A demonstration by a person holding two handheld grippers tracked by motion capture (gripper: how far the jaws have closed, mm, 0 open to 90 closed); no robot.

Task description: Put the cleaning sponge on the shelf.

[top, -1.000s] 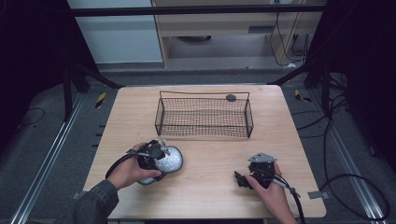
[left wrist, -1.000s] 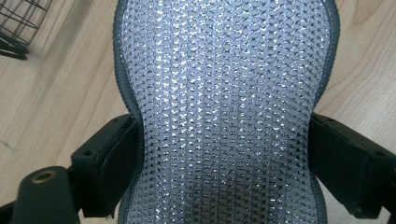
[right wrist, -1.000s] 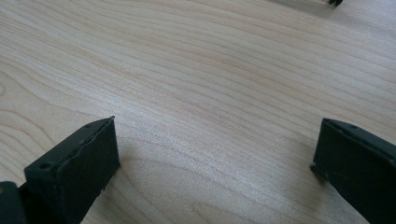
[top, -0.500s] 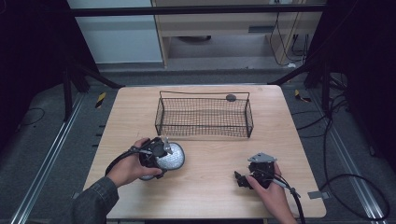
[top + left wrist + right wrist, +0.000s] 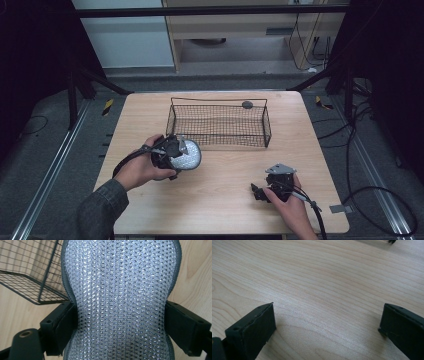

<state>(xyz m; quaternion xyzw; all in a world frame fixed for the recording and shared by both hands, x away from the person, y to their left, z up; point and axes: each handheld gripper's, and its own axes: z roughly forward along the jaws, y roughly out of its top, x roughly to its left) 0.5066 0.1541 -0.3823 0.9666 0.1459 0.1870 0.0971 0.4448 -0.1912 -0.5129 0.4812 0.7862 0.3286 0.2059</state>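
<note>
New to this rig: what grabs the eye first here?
The silvery mesh pad, pinched at its waist by the left gripper, whose jaws have just been closing on it, near the table's left front. Behind it stands a black wire basket at mid-table. The right gripper rests open on bare wood at the front right.

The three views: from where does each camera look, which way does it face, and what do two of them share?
High view: above the table, facing forward and down; both forearms, left gripper, right gripper.
Left gripper view: looks along its jaws, pinching the silver mesh pad.
Right gripper view: looks along open jaws onto bare wood.
Shared: the pad and wire basket appear in high and left gripper views.
</note>
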